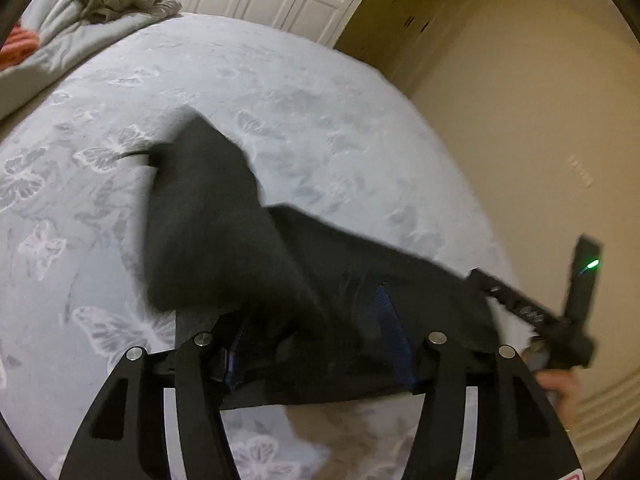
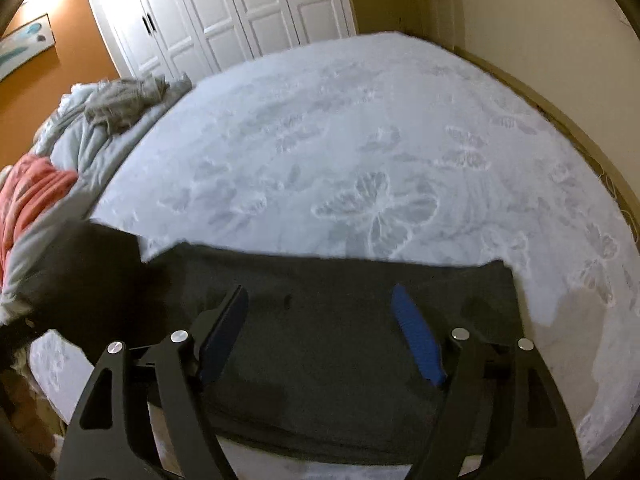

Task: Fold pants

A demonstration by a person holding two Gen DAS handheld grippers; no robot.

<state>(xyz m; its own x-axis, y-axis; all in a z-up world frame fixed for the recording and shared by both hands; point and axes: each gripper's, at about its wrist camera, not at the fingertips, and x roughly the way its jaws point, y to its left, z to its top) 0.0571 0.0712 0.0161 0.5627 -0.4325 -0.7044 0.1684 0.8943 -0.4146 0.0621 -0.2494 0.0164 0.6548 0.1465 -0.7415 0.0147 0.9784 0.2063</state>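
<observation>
The black pants [image 1: 224, 220] rise in a blurred fold over the pale bed and drape across my left gripper [image 1: 312, 320]. Its jaws stand apart with cloth lying loosely between them. The right blue pad [image 1: 394, 328] shows, while cloth mostly covers the left one. The right gripper's body [image 1: 532, 312], with a green light, sits at the pants' right end. In the right wrist view the pants [image 2: 340, 280] lie flat in a dark band. My right gripper [image 2: 320, 320] hovers open over them, both fingers [image 2: 416, 336] clear of the cloth. A blurred dark mass [image 2: 80, 280] is at the left.
The bed [image 2: 360, 140] has a light butterfly-patterned cover. A crumpled grey garment [image 2: 124, 100] and a coral blanket [image 2: 32, 196] lie at its far left. White wardrobe doors [image 2: 240, 8] stand behind, and a beige wall [image 1: 520, 120] runs along the right edge. A hand [image 1: 560, 392] shows at lower right.
</observation>
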